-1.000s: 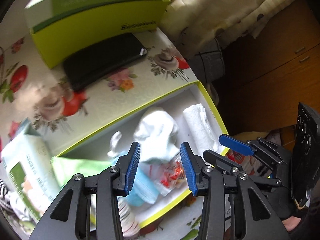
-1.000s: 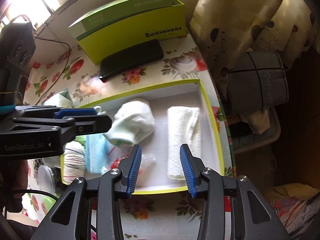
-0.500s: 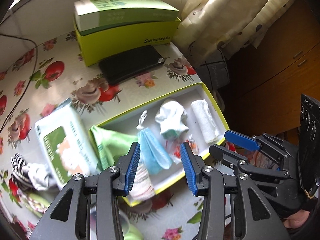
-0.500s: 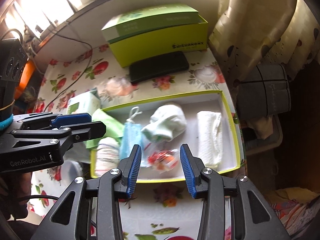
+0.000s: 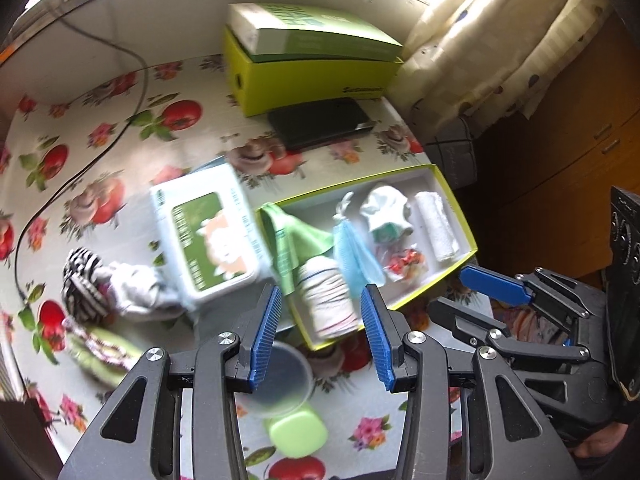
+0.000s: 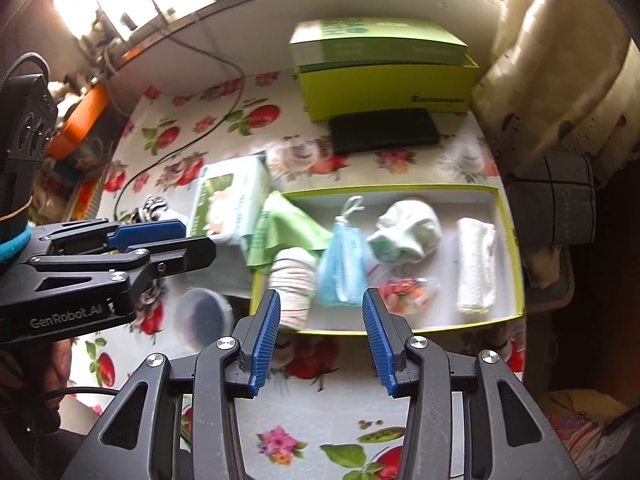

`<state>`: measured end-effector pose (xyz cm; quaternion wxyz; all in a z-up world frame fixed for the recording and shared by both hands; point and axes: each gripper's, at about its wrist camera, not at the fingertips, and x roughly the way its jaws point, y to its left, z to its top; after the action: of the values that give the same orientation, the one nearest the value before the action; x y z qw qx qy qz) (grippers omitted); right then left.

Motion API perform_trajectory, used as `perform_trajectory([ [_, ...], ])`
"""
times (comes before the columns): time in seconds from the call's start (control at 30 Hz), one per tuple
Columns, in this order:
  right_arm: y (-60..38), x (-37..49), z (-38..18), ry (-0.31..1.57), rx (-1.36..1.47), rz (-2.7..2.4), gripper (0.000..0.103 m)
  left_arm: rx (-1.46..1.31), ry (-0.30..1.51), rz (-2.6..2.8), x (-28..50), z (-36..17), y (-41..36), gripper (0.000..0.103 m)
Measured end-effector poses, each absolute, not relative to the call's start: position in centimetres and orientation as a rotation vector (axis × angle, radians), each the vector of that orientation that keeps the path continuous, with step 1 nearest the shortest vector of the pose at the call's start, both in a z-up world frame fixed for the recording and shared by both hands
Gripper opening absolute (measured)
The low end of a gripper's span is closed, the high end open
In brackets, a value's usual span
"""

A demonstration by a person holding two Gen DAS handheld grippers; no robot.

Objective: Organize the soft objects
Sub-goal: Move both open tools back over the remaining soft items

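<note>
Both tongs, the left gripper (image 5: pixel 320 340) and the right gripper (image 6: pixel 320 340), were held released and empty above the flowered tablecloth (image 6: pixel 320 420). "GenRobot.AI" was printed on the left gripper's side. The soft things, a green cloth (image 6: pixel 280 232), blue mask (image 6: pixel 342 268) and white towel (image 6: pixel 476 264), were laid inside the tray (image 6: pixel 400 330). The yellow box's (image 6: pixel 384 88) lettering was blurred.

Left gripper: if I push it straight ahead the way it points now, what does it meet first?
Most likely the rolled striped cloth at the near end of the tray; it sits right between the open left gripper fingers. Depth is unclear, so it might catch the tray's near rim first.
</note>
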<state>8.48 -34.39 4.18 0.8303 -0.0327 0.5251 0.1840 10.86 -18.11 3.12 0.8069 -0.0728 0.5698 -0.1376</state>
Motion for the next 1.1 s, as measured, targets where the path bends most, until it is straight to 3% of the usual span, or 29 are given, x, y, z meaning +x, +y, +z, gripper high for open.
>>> perform_trajectory([
  [1.1, -25.9, 4.2, 5.2, 1.123, -0.202, 0.561, 0.044, -0.203, 1.175, -0.06, 4.3, 4.0, -9.8, 0.043],
])
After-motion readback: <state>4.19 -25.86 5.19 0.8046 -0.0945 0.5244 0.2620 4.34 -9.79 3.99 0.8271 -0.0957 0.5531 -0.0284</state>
